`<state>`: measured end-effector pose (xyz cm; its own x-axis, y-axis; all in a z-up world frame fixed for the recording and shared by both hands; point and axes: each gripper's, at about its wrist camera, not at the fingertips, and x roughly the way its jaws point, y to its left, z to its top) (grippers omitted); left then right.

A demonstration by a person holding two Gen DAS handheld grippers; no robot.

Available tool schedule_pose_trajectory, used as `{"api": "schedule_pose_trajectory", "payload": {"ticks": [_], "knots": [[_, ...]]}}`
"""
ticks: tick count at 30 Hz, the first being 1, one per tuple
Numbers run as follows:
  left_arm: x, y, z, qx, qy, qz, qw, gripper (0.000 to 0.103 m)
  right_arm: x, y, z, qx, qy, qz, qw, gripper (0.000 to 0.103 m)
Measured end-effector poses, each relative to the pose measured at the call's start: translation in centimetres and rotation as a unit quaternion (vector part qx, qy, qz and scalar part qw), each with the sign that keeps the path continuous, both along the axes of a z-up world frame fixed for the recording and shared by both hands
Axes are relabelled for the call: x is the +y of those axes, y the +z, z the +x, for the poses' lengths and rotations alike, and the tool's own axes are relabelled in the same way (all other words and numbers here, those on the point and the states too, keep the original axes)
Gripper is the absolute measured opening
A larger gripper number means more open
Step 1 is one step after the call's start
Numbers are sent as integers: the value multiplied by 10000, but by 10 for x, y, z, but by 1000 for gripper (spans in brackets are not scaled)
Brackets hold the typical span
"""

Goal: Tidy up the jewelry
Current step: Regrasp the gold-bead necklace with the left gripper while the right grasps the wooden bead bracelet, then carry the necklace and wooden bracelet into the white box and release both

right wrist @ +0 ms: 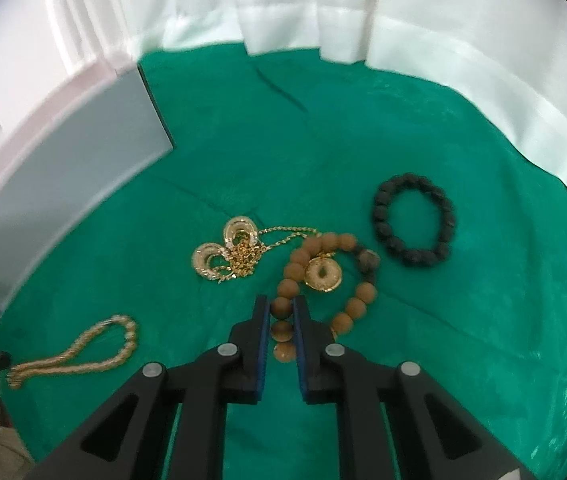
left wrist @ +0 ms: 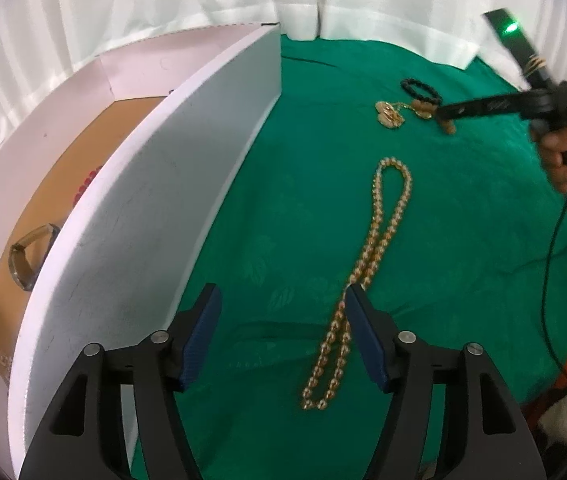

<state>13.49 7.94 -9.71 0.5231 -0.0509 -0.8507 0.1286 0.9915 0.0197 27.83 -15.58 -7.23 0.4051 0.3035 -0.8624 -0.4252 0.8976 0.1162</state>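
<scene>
A long gold bead necklace [left wrist: 367,264] lies on the green cloth [left wrist: 283,220]. My left gripper [left wrist: 281,300] is open above it, its right finger over the strand. In the right wrist view, my right gripper [right wrist: 282,306] is shut on a brown wooden bead bracelet [right wrist: 325,276] that lies on the cloth. A gold disc pendant [right wrist: 322,275] rests inside the bracelet. A gold chain with two ring pendants [right wrist: 231,256] lies just left of it. A black bead bracelet [right wrist: 413,220] lies to the right. The gold necklace also shows at the left [right wrist: 83,350].
A white box [left wrist: 143,208] with a brown floor stands at the left, holding a greyish bangle [left wrist: 29,256] and red beads [left wrist: 85,184]. White curtain [right wrist: 323,8] hangs behind the cloth. A black cable [left wrist: 551,280] runs at the right.
</scene>
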Motion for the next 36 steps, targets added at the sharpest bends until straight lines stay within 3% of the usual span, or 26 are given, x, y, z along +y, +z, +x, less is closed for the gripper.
{"api": "schedule_pose_trajectory", "payload": {"ticks": [8, 15, 16, 18, 20, 22, 24, 27, 32, 36], "knots": [[-9, -15, -3, 166, -496, 119, 9986, 72, -48, 43, -59, 15, -191, 883, 9959, 12], [-30, -26, 10, 252, -674, 287, 9970, 72, -63, 43, -105, 252, -297, 1482, 9882, 12], [-32, -27, 11, 292, -678, 326, 9967, 69, -63, 43, -110, 251, -307, 1512, 9877, 12], [-35, -26, 11, 361, -722, 262, 9964, 51, -65, 45, -120, 219, -327, 1553, 9871, 12], [-38, -25, 10, 487, -787, 164, 9956, 15, -65, 48, -129, 187, -337, 1636, 9858, 12], [-40, -23, 8, 530, -765, 222, 9954, 14, -65, 52, -135, 148, -345, 1716, 9845, 12], [-36, -19, 8, 561, -668, 41, 9962, 13, -65, 56, -138, 114, -355, 1805, 9829, 12], [-27, -2, 9, 514, -456, -532, 9962, 13, -65, 66, -140, 43, -365, 1921, 9807, 12], [-14, 47, 6, 144, -250, -1295, 9912, 13, -65, 88, -142, -150, -272, 2022, 9789, 12], [-11, 88, 5, -145, -172, -1628, 9864, 13, -60, 105, -140, -252, -153, 2069, 9779, 12]]}}
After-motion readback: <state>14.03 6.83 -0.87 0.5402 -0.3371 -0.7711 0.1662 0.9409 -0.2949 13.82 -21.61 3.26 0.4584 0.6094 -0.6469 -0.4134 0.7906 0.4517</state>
